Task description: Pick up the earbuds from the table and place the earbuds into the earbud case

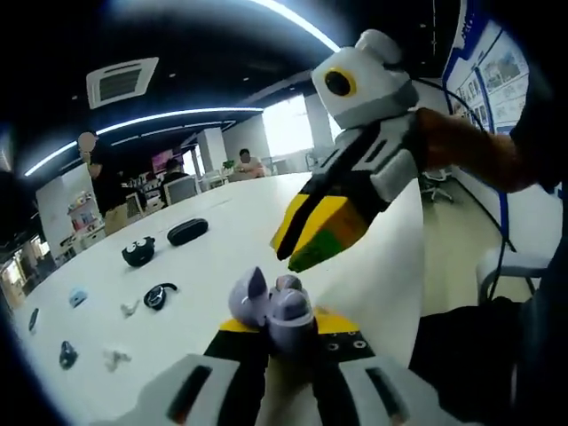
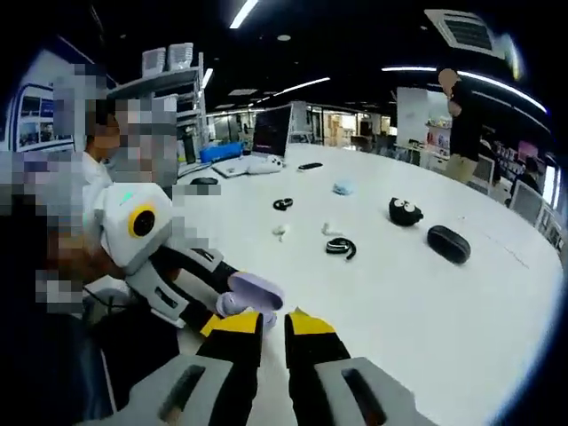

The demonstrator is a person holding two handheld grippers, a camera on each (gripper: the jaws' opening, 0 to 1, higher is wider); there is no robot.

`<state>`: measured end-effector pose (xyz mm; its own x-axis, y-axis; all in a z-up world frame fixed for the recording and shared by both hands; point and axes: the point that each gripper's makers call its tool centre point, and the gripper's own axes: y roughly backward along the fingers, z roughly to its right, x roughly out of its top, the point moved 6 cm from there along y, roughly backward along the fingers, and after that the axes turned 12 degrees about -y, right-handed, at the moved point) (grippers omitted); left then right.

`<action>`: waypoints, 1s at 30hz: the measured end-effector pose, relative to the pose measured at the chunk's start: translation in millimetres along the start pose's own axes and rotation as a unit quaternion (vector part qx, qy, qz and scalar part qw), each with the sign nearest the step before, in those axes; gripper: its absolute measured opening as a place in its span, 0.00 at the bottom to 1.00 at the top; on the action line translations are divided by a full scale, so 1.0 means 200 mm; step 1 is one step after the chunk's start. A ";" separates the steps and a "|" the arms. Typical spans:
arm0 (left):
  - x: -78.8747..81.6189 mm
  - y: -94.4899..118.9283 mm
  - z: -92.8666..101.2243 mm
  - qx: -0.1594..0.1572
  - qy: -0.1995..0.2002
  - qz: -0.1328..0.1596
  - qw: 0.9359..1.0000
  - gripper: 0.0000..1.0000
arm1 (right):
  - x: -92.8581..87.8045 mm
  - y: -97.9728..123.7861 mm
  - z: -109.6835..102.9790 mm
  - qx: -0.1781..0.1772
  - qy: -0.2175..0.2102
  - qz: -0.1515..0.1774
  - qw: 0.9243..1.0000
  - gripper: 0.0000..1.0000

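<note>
Left gripper view: left gripper (image 1: 282, 330) clamps an open lilac earbud case (image 1: 273, 306) over the white table's (image 1: 222, 231) near edge. Right gripper (image 1: 303, 240) hangs just above it, yellow-tipped jaws nearly together; whether they pinch an earbud, cannot tell. Farther along the table lie a black case (image 1: 187, 231), a black toy w/ eyes (image 1: 138, 252) & a black earhook bud (image 1: 160, 295).

Right gripper view: right gripper (image 2: 272, 327) shows 2 jaws w/ a narrow gap, nothing visible between. The lilac case (image 2: 250, 295) sits in the left gripper's (image 2: 213, 311) grip just beside them. A monitor (image 2: 271, 133) stands at the table's (image 2: 426, 311) far edge.
</note>
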<state>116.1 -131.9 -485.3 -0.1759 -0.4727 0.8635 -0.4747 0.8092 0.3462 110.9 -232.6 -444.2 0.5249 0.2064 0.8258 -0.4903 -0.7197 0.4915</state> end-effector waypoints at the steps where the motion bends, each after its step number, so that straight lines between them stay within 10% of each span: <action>1: 0.00 0.00 0.00 -0.005 0.001 0.001 1.000 0.20 | -0.01 0.00 0.00 0.003 -0.002 -0.002 1.000 0.11; 18: -0.02 0.01 -0.03 -0.039 0.019 0.009 0.999 0.20 | -0.05 -0.09 -0.04 0.035 -0.086 0.046 0.995 0.14; 30: -0.02 0.02 -0.04 -0.055 0.018 0.011 0.998 0.21 | -0.03 -0.07 -0.09 0.051 -0.028 0.028 0.998 0.19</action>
<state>122.0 -123.6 -484.4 -0.1528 -0.4434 0.8832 -0.3723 0.8537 0.3641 102.0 -211.0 -451.4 0.5372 0.1284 0.8336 -0.4478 -0.7941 0.4110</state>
